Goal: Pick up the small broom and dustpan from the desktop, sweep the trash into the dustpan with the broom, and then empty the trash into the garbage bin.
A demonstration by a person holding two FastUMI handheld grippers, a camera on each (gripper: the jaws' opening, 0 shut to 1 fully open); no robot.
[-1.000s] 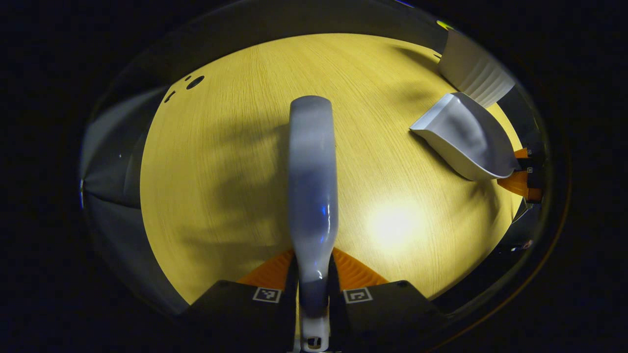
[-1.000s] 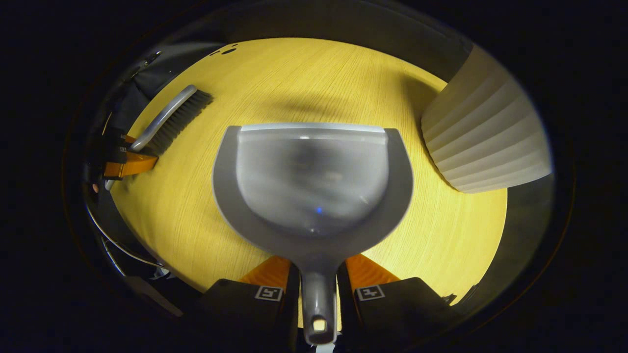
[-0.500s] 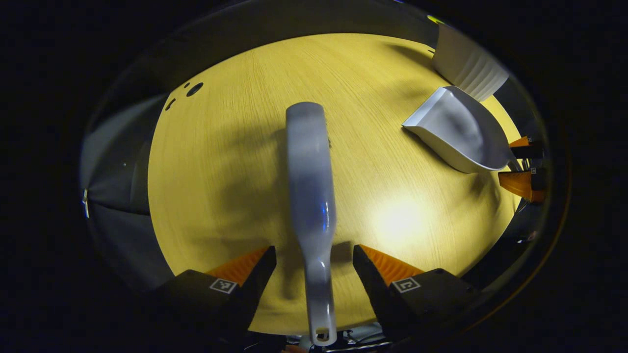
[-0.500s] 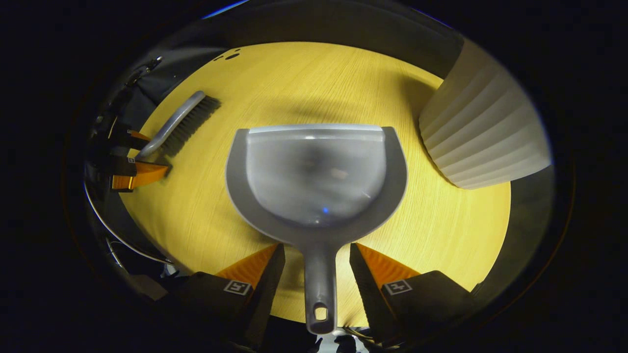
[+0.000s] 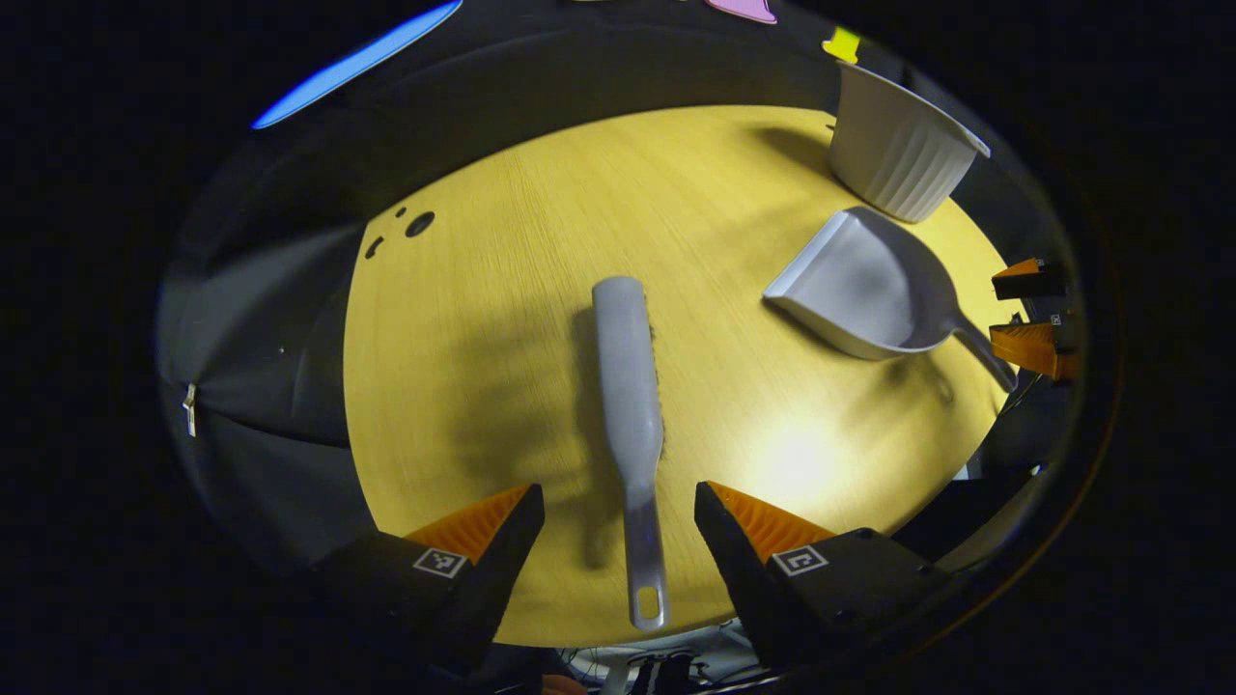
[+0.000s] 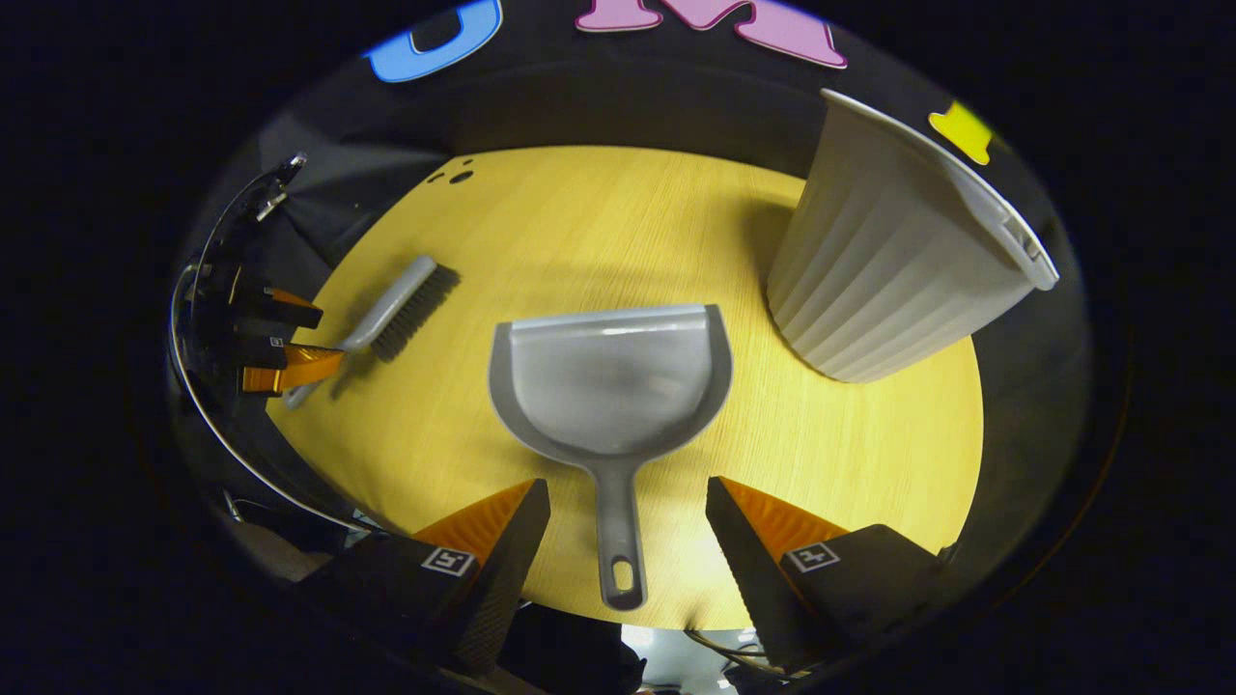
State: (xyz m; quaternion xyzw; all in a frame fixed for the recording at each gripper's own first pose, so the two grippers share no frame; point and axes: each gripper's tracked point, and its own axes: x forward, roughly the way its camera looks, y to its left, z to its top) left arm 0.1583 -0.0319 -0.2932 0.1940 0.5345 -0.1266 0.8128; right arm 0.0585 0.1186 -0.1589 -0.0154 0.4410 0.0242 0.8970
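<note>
Released since a second ago and backed off: left gripper [image 5: 618,502] fingers spread wide, clear of the grey plastic hand broom [image 5: 630,386] lying flat mid yellow wooden tabletop [image 5: 483,290]. Same for right gripper [image 6: 628,497], open around the grey plastic dustpan [image 6: 610,381] handle near the front edge, beside the ribbed white garbage bin [image 6: 888,270].
</note>
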